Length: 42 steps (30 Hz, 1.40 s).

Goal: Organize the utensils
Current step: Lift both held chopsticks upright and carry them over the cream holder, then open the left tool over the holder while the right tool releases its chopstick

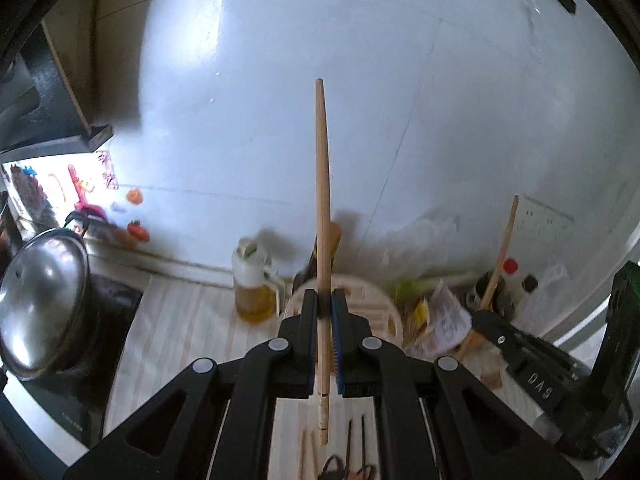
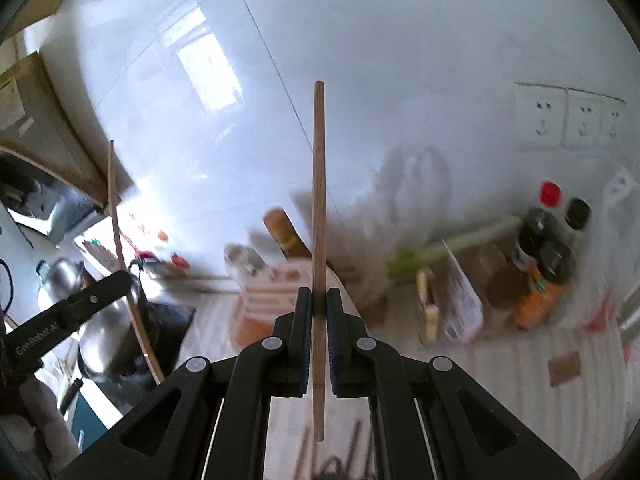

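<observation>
The left gripper point(image 1: 325, 300) is clenched on a pale wooden chopstick point(image 1: 323, 216), its two black jaws pressed against the stick on either side, so that the chopstick stands upright between them and runs far up in front of the white tiled wall point(image 1: 400, 100), while its lower end hangs just below the jaws above the striped countertop point(image 1: 180, 320). The right gripper point(image 2: 319, 300) is likewise clenched on a darker wooden chopstick point(image 2: 319, 208), held upright in the same manner with its lower tip clear of the counter. In the left wrist view the right gripper shows at the right with its stick slanting up toward the wall, and in the right wrist view the left gripper appears at the left with its pale stick rising past a wooden cabinet point(image 2: 48, 132). Several more dark utensils point(image 1: 352, 452) lie on the counter near the bottom edge below the left gripper, blurred. Farther off, a round pale rack or holder point(image 1: 376, 308) sits behind the left jaws, with a jar of yellow oil point(image 1: 254, 288) just left of it and a steel pot lid point(image 1: 44, 304) on the stove at the far left. At the right of the counter stand dark sauce bottles point(image 2: 548, 256), one with a red cap, below wall sockets point(image 2: 568, 116), beside a green leek point(image 2: 448, 248) and crumpled packets point(image 2: 456, 304)
</observation>
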### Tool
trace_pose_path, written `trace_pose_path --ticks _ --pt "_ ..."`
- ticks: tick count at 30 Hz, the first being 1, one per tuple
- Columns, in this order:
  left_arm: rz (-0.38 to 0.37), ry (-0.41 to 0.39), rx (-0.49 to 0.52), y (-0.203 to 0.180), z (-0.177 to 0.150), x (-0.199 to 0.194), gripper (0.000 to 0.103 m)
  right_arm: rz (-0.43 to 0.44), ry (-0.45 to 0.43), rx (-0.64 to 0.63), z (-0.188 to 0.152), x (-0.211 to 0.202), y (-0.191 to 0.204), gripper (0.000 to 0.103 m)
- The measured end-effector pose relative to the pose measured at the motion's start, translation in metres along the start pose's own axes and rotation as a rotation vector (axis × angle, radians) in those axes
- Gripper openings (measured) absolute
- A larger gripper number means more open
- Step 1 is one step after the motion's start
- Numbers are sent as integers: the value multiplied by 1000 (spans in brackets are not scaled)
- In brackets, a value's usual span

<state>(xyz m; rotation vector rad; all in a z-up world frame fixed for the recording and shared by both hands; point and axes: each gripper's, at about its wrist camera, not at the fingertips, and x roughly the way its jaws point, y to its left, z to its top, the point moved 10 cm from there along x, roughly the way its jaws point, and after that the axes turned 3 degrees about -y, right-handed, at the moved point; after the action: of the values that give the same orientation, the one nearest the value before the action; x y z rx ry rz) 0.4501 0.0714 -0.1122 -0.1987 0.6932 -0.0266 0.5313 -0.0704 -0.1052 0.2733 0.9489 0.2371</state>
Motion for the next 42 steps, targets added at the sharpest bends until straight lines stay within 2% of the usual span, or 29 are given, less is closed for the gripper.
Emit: trace_pose_path --ticks 7,13,19,26,29,33,34,36,38,40,42 --pt "-35 -26 -23 -1 27 32 4 18 -91 52 26 29 7 7" --pt "-70 -2 -23 -4 26 65 4 18 -140 54 29 52 8 7" --pt "-74 21 -14 -3 13 88 4 26 -144 39 17 71 10 7" --pt "-99 38 -16 0 3 106 4 42 -143 29 5 76 10 7" --pt "-112 58 -12 -1 -1 109 5 39 -146 0 -1 75 12 7" --pt "-122 57 2 -3 1 100 10 63 -100 -29 -12 74 18 8" --pt "-121 56 2 -4 2 97 16 65 -89 -31 -15 72 18 8" --pt "-116 43 0 -2 7 89 38 76 -80 -34 -20 68 18 8" --pt "-100 16 -21 4 14 77 88 96 -73 -30 -22 59 18 13" --pt "-71 -21 -41 15 21 61 97 106 -65 -25 -24 50 18 37" --pt "-38 -44 -46 25 26 48 100 125 -69 -27 -25 38 19 49"
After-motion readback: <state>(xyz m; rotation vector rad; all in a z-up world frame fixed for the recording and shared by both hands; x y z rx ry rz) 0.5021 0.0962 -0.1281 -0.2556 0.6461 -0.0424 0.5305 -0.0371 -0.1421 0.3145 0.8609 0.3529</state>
